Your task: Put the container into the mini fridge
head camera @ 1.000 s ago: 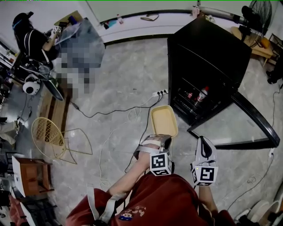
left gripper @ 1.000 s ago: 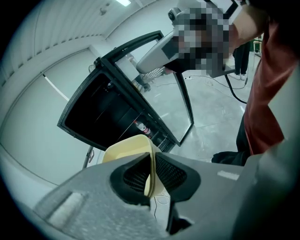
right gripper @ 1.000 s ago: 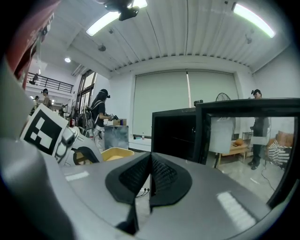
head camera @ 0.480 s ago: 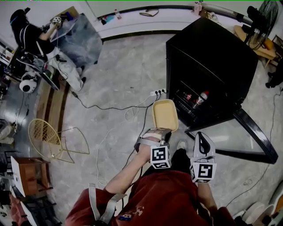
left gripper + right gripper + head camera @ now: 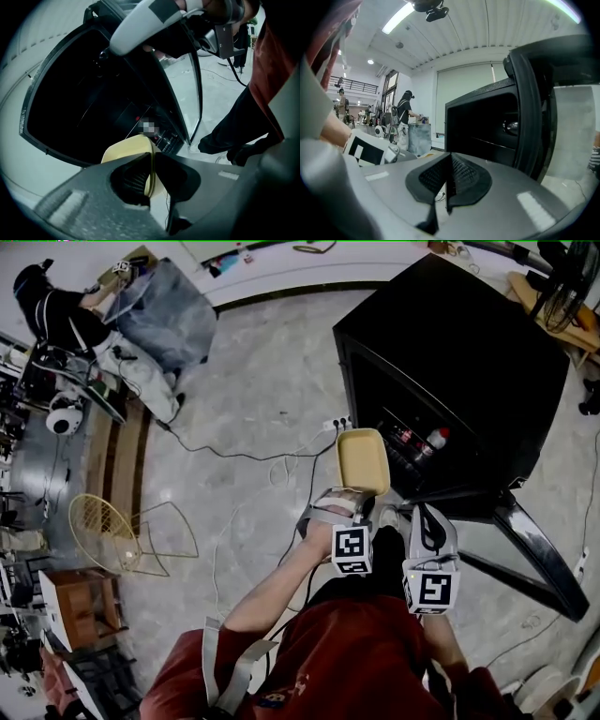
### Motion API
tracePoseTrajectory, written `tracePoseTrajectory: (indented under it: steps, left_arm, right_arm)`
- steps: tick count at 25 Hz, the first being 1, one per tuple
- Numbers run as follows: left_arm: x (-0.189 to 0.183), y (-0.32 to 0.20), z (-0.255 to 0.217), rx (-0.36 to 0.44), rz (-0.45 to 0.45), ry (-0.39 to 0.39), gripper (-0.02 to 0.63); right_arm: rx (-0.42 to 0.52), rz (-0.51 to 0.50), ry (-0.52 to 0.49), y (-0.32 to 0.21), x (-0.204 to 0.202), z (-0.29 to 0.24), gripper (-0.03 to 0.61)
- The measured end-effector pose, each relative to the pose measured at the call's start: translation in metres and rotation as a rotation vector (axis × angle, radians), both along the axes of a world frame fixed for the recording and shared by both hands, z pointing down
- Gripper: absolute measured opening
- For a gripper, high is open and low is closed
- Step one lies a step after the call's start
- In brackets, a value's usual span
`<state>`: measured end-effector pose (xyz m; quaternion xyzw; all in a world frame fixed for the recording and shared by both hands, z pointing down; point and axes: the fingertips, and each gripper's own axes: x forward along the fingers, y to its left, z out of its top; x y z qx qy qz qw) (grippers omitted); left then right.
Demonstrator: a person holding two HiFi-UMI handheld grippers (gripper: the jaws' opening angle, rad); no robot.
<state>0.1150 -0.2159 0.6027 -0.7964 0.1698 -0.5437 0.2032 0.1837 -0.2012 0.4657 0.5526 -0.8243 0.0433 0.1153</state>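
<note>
The left gripper (image 5: 347,503) has its fingers pinching the yellow container (image 5: 363,461) by its rim, at twelve o'clock, just before the open mini fridge (image 5: 469,362). On the right gripper (image 5: 427,517) the fingers are pressed together, empty.

container (image 5: 362,461): smooth matt plastic (pale yellow) | mini fridge (image 5: 469,334): glossy black | floor (image 5: 262,390): polished stone

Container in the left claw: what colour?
Pale yellow container; the head view shows it best.

We cannot identify the bottles (image 5: 424,439) inside the mini fridge (image 5: 469,352); the left claw (image 5: 342,501) hides one edge of the container (image 5: 362,457).
</note>
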Motion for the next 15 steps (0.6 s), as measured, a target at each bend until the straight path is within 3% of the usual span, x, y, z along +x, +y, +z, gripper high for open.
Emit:
tracePoseTrajectory:
  steps: [15]
  left_arm:
    - [0.070, -0.101, 0.039, 0.063, 0.028, 0.034, 0.046]
  right_arm:
    - [-0.015, -0.047, -0.010, -0.031, 0.000, 0.001, -0.002]
